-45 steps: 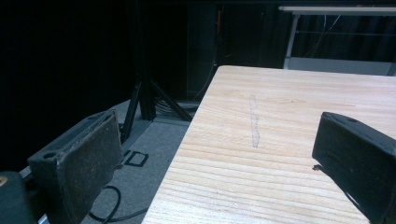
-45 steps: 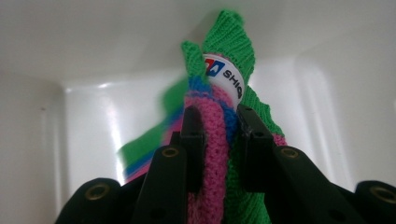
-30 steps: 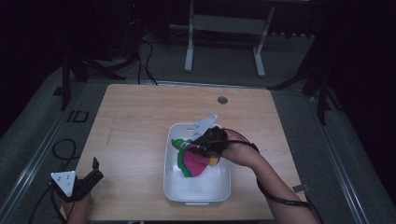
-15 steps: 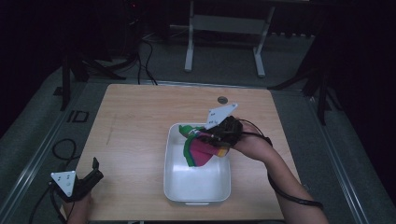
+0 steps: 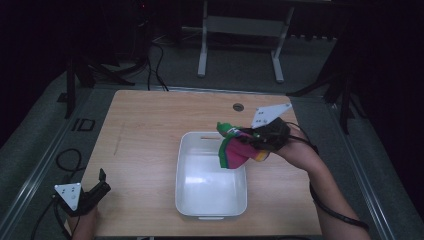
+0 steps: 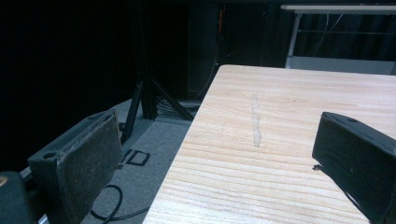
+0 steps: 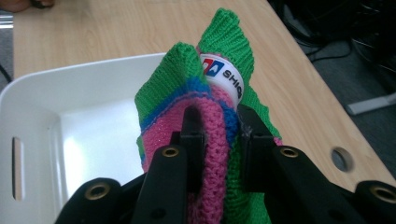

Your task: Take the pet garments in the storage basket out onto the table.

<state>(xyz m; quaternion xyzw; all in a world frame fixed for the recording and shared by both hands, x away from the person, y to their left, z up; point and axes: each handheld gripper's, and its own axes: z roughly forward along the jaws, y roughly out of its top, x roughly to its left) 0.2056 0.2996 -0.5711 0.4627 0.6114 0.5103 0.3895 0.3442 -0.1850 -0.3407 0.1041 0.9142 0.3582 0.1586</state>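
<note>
My right gripper (image 5: 250, 140) (image 7: 217, 126) is shut on a knitted piece (image 5: 235, 150) (image 7: 205, 93) in green, pink and blue, with a white printed label (image 7: 223, 74) at its top. It hangs over the far right edge of a white bin (image 5: 210, 175) (image 7: 70, 112) in the high view. The bin's inside shows bare white. At the table's near left corner, my left gripper (image 5: 97, 187) (image 6: 210, 154) is open, with only the wooden tabletop (image 6: 280, 116) between its jaws.
The wooden table (image 5: 150, 130) has a round cable hole (image 5: 238, 107) near its far edge. A faint scratch (image 6: 255, 126) marks the wood ahead of the left gripper. Cables and dark stands (image 5: 150, 60) lie on the floor beyond the table.
My right gripper has lifted the knitted piece out of the bin and carried it up and to the right, over the bin's far right edge. The left gripper has stayed still.
</note>
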